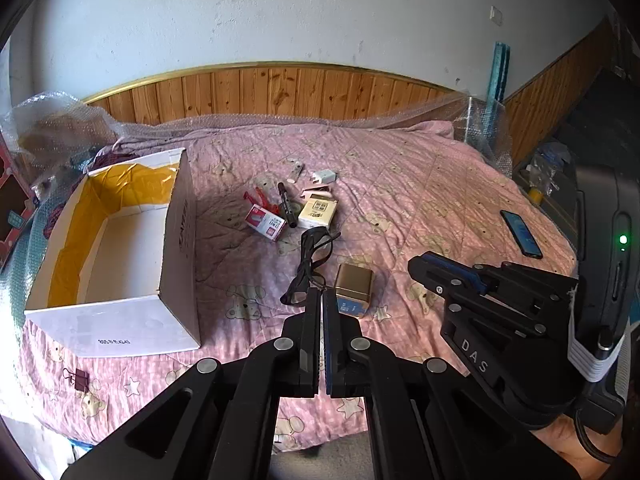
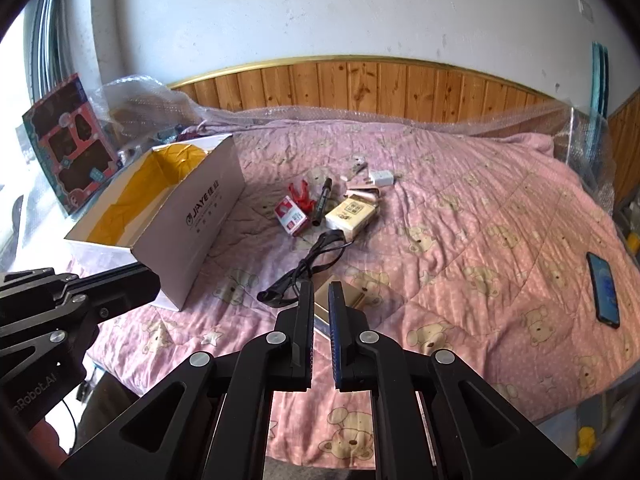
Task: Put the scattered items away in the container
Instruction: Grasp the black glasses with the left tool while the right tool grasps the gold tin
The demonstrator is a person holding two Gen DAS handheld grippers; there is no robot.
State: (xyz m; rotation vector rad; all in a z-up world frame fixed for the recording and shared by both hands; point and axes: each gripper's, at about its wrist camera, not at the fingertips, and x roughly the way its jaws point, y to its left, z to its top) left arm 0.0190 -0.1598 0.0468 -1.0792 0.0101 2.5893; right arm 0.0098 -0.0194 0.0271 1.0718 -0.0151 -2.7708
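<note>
— So, where do the two grippers stand?

— The left gripper (image 1: 321,294) has its jaws pressed together with nothing between them, held above the bed's pink quilt (image 1: 420,184). The right gripper (image 2: 321,286) shows a narrow gap between its fingers, and it grips nothing either.

— What lies nearest them?

— A gold box (image 1: 354,289) just beyond the tips, and beside it a black cable (image 1: 310,268) coiled loosely on the quilt.

— And further out?

— A small heap: a red-and-white packet (image 1: 267,224), a black marker (image 1: 287,205), a cream carton (image 1: 317,213), something red (image 1: 260,197) that is probably a clip, though it is too small to be sure, a white charger plug (image 1: 324,178) and a small white piece (image 1: 295,171) behind.

— The container?

— The white cardboard box (image 1: 178,248) with yellow lining sits open to the left of the heap; no items show inside it. A dark binder clip (image 1: 80,378) lies near its front corner, and a phone (image 1: 521,233) rests well apart on the right.
</note>
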